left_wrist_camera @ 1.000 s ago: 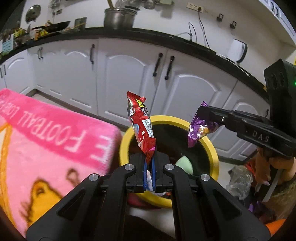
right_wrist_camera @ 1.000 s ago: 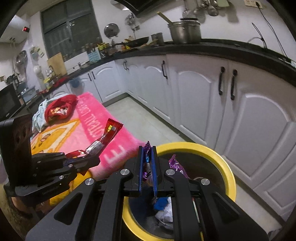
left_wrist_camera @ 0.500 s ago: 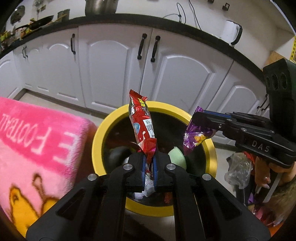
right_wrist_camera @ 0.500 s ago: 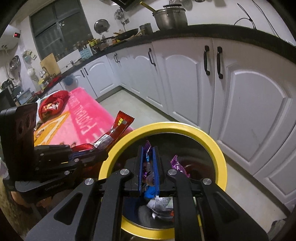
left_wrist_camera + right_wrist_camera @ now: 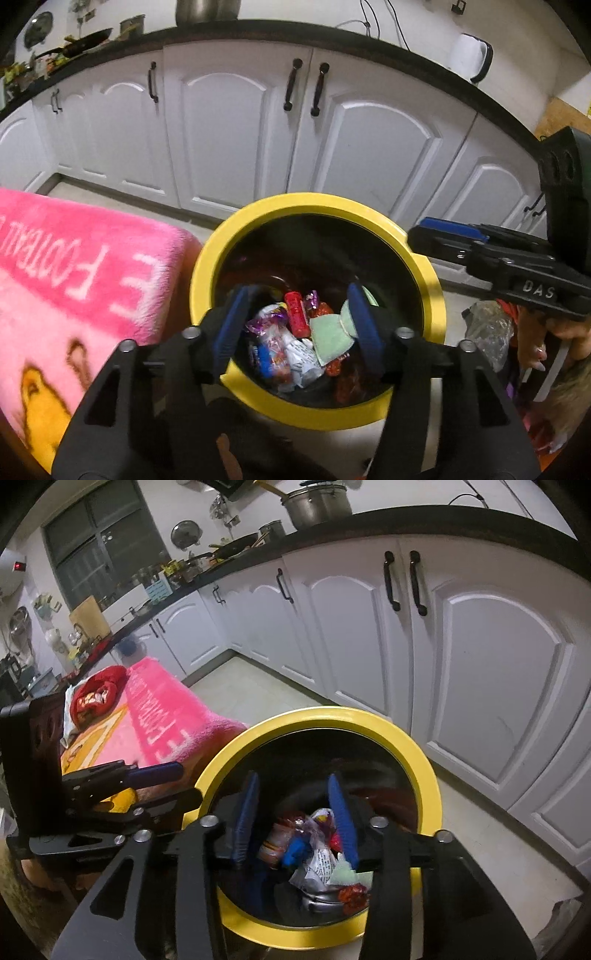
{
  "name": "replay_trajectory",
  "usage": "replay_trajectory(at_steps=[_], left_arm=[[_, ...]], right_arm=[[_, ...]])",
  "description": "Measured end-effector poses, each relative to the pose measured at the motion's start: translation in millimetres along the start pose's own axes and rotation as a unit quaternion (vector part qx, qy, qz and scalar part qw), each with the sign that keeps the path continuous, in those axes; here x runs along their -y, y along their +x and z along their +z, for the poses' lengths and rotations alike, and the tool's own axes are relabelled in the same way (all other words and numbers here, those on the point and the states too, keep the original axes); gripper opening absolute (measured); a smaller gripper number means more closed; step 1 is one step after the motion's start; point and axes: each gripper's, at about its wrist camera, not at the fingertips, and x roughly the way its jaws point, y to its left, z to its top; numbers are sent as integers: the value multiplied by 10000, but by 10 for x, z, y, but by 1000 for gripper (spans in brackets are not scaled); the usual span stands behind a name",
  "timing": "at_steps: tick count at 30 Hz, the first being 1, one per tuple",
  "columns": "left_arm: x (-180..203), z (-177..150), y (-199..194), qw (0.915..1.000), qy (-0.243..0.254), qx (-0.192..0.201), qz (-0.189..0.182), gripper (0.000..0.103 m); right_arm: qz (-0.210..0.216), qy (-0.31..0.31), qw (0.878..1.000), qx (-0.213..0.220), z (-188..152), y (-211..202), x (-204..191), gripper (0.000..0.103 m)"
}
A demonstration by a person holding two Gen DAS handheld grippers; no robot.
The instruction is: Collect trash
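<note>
Left claw (image 5: 297, 314) spread wide, grasping nothing, poised over the bin (image 5: 421, 266). Right claw (image 5: 291, 812) likewise released, over the same bin (image 5: 424, 760); seen from the left wrist at 3 o'clock (image 5: 439, 236), just past the yellow rim. Wrappers (image 5: 284, 347) piled at the bin's bottom, between the left fingers: a red one (image 5: 295, 314) at 12 o'clock of the heap, a green scrap (image 5: 328, 336) at 3 o'clock. Pink towel (image 5: 74, 280) at 9 o'clock beside the bin. White cabinets (image 5: 236, 125) behind.
</note>
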Motion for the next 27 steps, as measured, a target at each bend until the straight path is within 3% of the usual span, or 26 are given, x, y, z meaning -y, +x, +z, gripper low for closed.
replay_trajectory(at_steps=[5,9,15,23,27], left_arm=[[-144,-32,-245,9995,-209,170,178,78],[-316,-80,-518,9976,-402,348,450,91],[-571,-169,-1051,9909,-691,658,950,92],[-875,-329,-1750,9754,-1110,1146,1519,92],[-940,-502,-1987,9699,-1126,1316,1711,92]], right_arm=[[-201,-71,9994,264,54,-198,-150,67],[-330,-186,9978,535,122,-369,-366,84],[-425,-321,9951,833,213,-632,-907,97],[-533,-179,9946,869,103,-731,-1608,97],[-705,-556,9901,1080,-154,-714,-1981,97]])
